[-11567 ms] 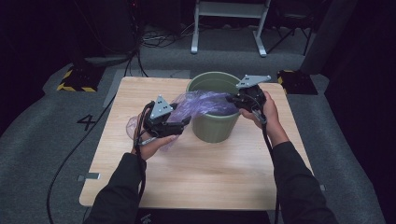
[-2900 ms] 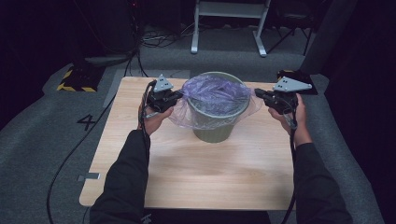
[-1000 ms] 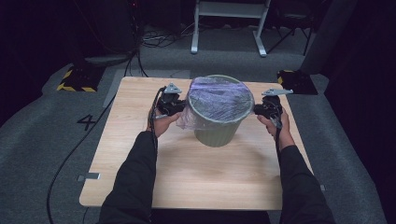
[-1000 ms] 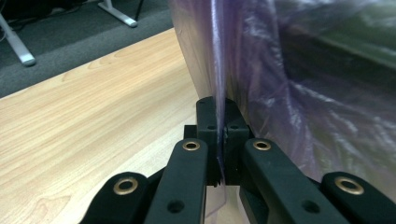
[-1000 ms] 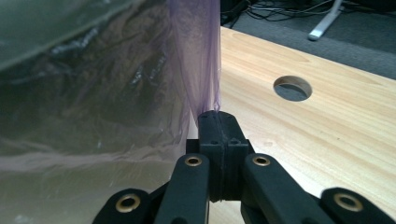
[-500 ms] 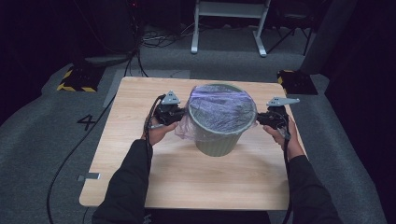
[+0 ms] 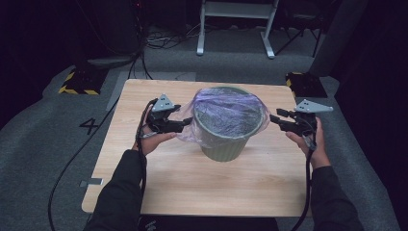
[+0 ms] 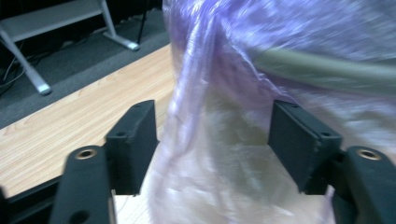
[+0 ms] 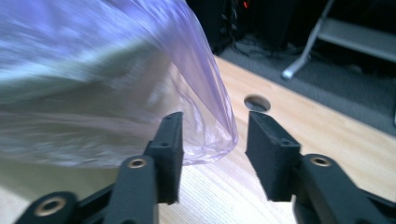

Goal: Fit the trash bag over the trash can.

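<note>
A green bin (image 7: 226, 139) is standing near the middle of the high view, on a wooden table (image 7: 192, 187) that is filling the frame's centre. A thin purple bag (image 7: 226, 110) is lying stretched over the bin's mouth, its skirt hanging down the outside, fullest on the frame's left side.

The left gripper (image 7: 185, 124) is sitting at the centre-left of the high view, held from below by the left hand (image 7: 153, 140), its tip reaching into the loose film beside the bin. In the left gripper view its jaws are standing wide apart at the lower half of the frame, with the bag (image 8: 219, 154) hanging between them and the bin's rim (image 8: 327, 70) crossing the upper right; the film is not being pinched.

The right gripper (image 7: 273, 118) is sitting at the centre-right of the high view, held by the right hand (image 7: 308, 140), its tip just beside the bin's rim. In the right gripper view its jaws are also spread, at the lower centre, and the bag's edge (image 9: 215, 135) is curling into the gap near the left jaw. The bin's wall (image 9: 70, 116) is showing blurred through the film at the frame's left.
</note>
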Available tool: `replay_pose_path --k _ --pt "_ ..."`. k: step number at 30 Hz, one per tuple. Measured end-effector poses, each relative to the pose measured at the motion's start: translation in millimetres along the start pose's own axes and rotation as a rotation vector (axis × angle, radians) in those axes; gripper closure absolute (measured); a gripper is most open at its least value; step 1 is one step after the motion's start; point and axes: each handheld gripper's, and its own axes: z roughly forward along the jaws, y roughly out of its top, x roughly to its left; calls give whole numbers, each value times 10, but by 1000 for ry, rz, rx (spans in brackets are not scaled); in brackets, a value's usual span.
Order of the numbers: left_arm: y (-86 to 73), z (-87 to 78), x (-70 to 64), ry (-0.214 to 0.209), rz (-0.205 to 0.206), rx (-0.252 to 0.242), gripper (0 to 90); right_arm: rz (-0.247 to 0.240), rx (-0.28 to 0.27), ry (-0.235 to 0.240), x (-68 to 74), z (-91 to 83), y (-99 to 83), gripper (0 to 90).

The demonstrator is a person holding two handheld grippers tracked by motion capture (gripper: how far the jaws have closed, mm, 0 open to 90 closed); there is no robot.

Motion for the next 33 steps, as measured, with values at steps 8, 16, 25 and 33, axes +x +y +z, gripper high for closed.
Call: replay_pose_path --k 8,16,25,33 --pt "-51 -258 -218 -107 47 -27 203 -142 -95 118 297 -305 53 363" --pt "-139 -213 -582 -183 116 10 167 -283 -60 147 611 -249 37 259" --pt "-209 -7 -693 -138 218 89 574 -303 -68 124 615 -108 -45 831" --pt "-273 -17 -648 -191 229 96 789 -311 -27 170 622 -65 -191 900"
